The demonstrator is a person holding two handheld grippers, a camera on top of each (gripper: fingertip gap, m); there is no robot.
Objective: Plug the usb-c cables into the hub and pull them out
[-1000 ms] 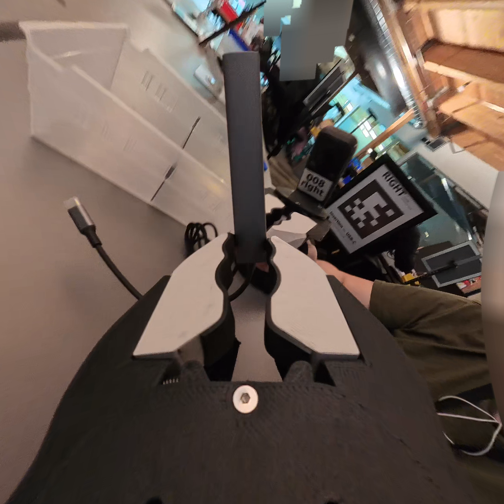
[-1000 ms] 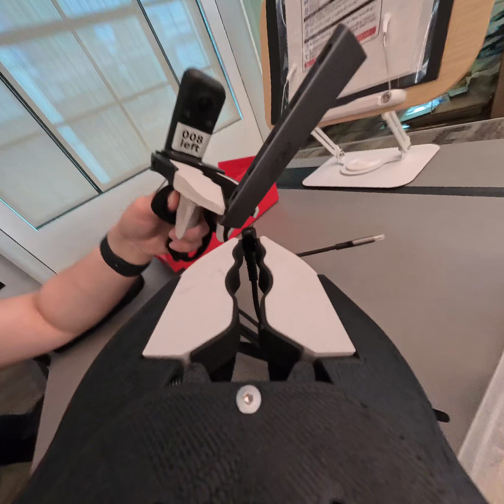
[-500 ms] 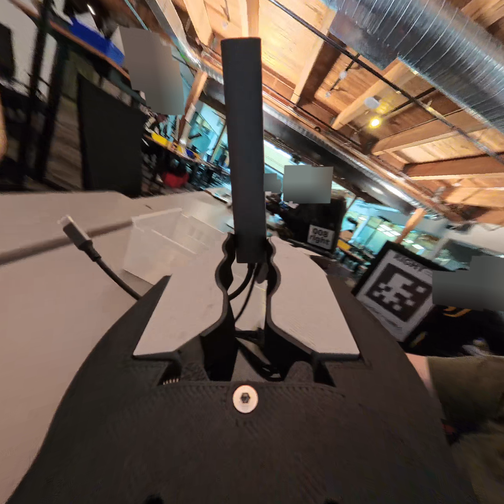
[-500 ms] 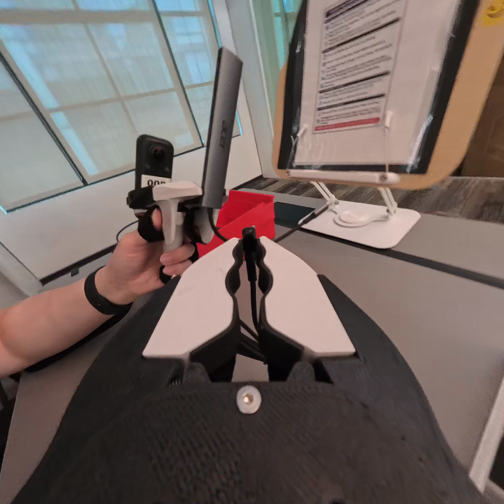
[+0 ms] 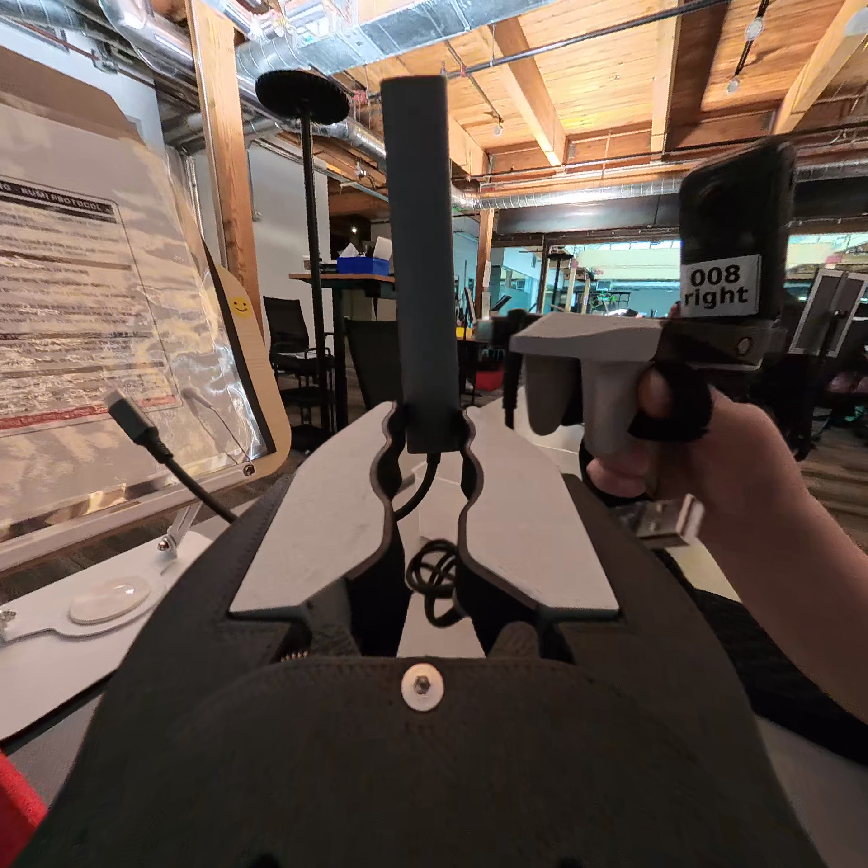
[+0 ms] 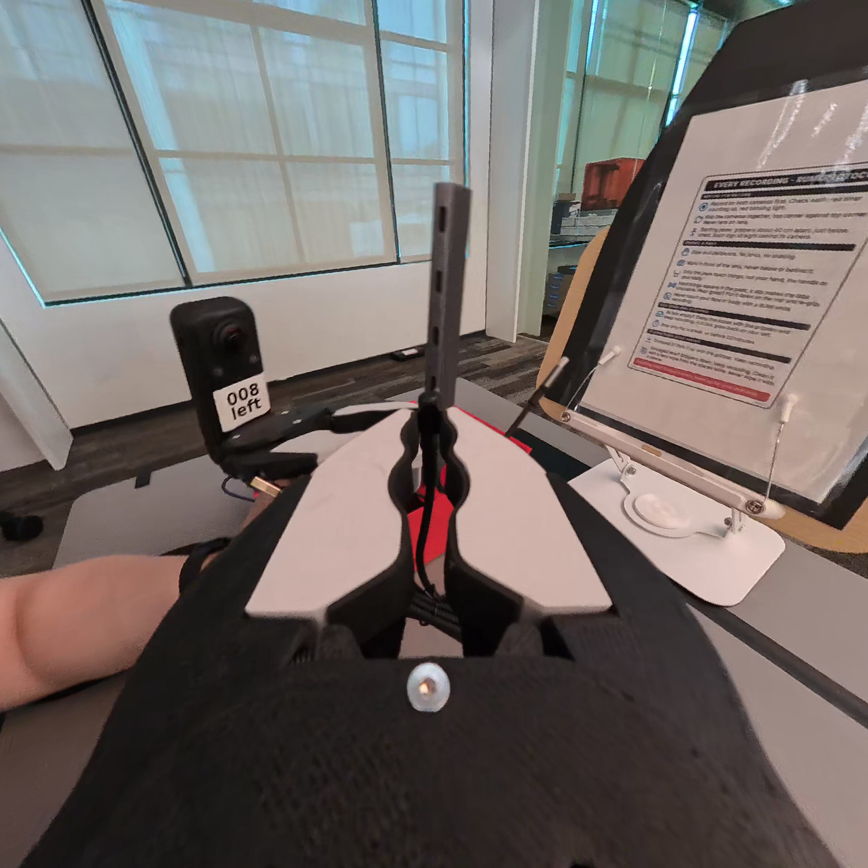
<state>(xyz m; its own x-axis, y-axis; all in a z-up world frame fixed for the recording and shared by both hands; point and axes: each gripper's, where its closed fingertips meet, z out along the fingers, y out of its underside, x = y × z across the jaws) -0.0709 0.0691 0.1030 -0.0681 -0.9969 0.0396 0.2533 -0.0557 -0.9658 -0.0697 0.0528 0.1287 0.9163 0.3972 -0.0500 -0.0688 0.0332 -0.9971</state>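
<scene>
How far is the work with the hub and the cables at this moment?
Done: the left gripper is shut on the hub, held upright, and the right gripper is shut on a black cable. In hand: the cable's tip sits near the hub's lowest port. Whether it is seated is unclear. Left: the loose plug beside the hub.

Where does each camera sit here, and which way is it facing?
Left wrist view: on the left gripper, looking along its fingers, tilted up toward the ceiling; the gripper is shut on the hub. The right gripper and hand show at right.
Right wrist view: on the right gripper, facing the windows; it is shut on a cable just below the hub. A forearm shows at left.
Shared: hub, document stand, each other's gripper.
</scene>
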